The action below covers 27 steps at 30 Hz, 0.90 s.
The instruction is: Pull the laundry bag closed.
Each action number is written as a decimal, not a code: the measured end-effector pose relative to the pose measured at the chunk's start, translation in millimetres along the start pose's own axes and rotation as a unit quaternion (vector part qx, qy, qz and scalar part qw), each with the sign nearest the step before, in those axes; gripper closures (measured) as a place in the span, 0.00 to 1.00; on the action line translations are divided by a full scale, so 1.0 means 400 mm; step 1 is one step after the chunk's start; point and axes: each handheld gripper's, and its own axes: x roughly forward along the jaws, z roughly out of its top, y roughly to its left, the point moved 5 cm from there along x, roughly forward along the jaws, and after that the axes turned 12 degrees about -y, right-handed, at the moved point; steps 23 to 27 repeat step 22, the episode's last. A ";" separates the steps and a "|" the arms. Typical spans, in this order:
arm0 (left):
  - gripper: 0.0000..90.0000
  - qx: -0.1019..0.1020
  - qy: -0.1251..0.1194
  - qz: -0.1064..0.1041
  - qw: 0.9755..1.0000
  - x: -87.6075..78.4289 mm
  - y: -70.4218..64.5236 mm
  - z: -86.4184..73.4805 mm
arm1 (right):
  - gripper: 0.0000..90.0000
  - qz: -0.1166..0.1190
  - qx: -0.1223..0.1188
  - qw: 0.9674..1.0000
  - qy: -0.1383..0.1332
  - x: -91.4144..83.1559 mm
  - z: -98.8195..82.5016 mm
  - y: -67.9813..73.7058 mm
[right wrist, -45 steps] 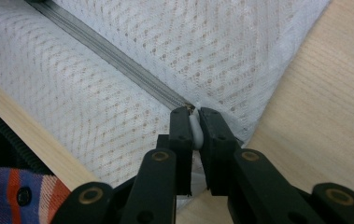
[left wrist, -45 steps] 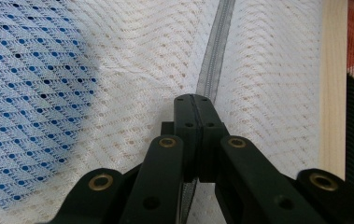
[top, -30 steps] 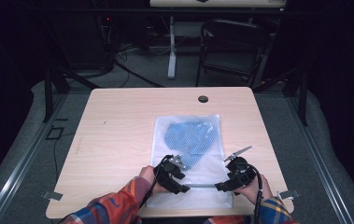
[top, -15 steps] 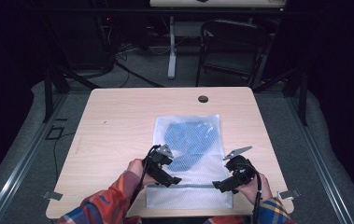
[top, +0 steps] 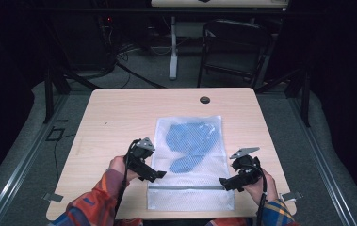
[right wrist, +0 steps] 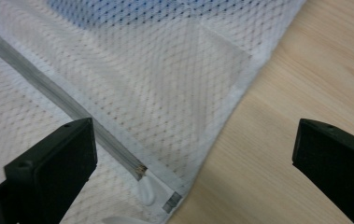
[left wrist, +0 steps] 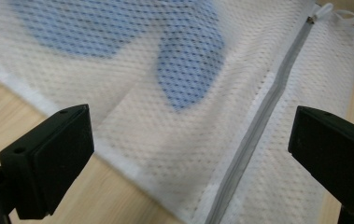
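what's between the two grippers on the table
In the high view, the near end of the mesh bag with its grey zipper lies between the left gripper and right gripper.

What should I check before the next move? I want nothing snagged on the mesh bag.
1. Left tool open, nothing between its jaws: ok.
2. Right tool open, holding nothing: ok.
3. Mesh bag lying flat on the table: ok.
4. Zipper closed across the bag: ok.
5. Blue cloth inside the bag: ok.
6. Zipper pull tucked away: cannot tell.
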 end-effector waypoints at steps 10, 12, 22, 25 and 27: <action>0.00 -0.038 -0.013 0.058 0.998 -0.074 0.100 -0.048 | 0.00 -0.059 0.039 0.997 -0.015 -0.020 -0.025 -0.090; 0.00 -0.043 -0.011 0.066 0.997 -0.077 0.111 -0.052 | 0.00 -0.071 0.050 0.996 -0.017 -0.023 -0.031 -0.109; 0.00 -0.045 0.005 0.093 0.995 -0.073 0.148 -0.066 | 0.00 -0.088 0.062 0.994 -0.021 -0.027 -0.037 -0.138; 0.00 -0.045 0.005 0.093 0.995 -0.073 0.148 -0.066 | 0.00 -0.088 0.062 0.994 -0.021 -0.027 -0.037 -0.138; 0.00 -0.045 0.005 0.093 0.995 -0.073 0.148 -0.066 | 0.00 -0.088 0.062 0.994 -0.021 -0.027 -0.037 -0.138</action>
